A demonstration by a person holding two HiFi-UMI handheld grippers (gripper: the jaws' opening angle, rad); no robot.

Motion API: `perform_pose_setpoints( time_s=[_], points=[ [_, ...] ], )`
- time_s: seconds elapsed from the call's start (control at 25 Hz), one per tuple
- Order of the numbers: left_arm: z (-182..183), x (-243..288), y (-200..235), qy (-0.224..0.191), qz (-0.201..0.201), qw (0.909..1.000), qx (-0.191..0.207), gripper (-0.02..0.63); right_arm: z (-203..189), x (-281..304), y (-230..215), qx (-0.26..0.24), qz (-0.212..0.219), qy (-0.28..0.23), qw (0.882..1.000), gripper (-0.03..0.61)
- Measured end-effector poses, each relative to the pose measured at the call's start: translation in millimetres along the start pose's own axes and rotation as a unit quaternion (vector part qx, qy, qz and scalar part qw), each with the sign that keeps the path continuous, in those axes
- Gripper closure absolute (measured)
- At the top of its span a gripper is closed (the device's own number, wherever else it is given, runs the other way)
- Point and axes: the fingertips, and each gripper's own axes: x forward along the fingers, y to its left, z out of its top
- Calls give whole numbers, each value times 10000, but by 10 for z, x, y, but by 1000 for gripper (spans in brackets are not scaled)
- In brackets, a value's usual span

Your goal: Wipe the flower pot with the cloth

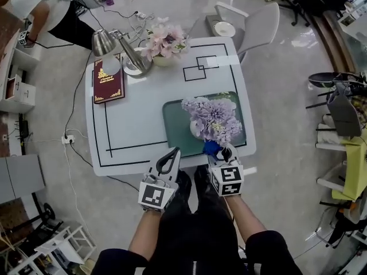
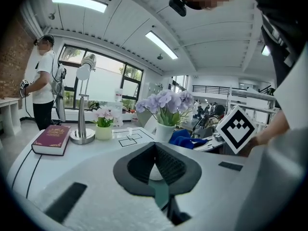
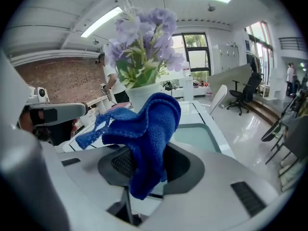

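The left gripper point(image 1: 168, 164) hangs at the near edge of the desk point(image 1: 143, 96), its fingers pressed together on nothing. To its right the flower pot point(image 1: 196, 129) stands upright on the green tray point(image 1: 172, 125), with purple flowers spreading over it. The blue cloth point(image 1: 211, 148) is clamped in the fingers of the right gripper point(image 1: 225, 153), just beside the pot's near side. The pot lies ahead and slightly left of those fingers, so I judge the right gripper the nearer one for wiping
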Motion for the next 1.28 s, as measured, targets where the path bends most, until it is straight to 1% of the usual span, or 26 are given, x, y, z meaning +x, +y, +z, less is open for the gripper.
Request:
perform_pose_setpoints(
  time_s=[0.12,0.24,0.36,0.44,0.52,0.6,0.68,0.76,0.84,0.92,1.0,1.28],
  points=[
    [-31,57,-56,67,-4,9998,168,608,-38,81,-93,-110,73,158,9998,451],
    [0,114,-103,152,41,9997,180,608,-149,139,-188,-37,121,365,9993,451],
    [-17,165,-147,129,4,9997,221,607,-328,186,-261,12,183,623,9979,451],
    [-24,201,-150,142,38,9996,248,609,-478,223,-303,43,255,848,9961,451],
    [-29,238,-155,174,83,9995,258,608,-559,234,-363,74,323,952,9949,451],
    [-32,278,-155,207,130,9994,252,607,-479,204,-470,58,337,808,9961,451],
    [-31,321,-146,222,190,9993,224,608,-260,163,-594,-67,379,505,9980,451],
    [-40,357,-126,235,266,9992,172,609,-12,146,-652,-316,566,252,9976,451],
    [-58,400,-106,243,339,9991,117,609,165,169,-646,-626,856,163,9942,451],
    [-75,460,-92,255,393,9989,82,607,259,225,-636,-862,1138,158,9896,451],
    [-83,522,-84,270,432,9987,54,608,280,286,-645,-959,1339,226,9861,451],
    [-149,697,0,350,562,9978,-82,609,22,504,-722,-1074,1611,697,9786,451]
  ],
)
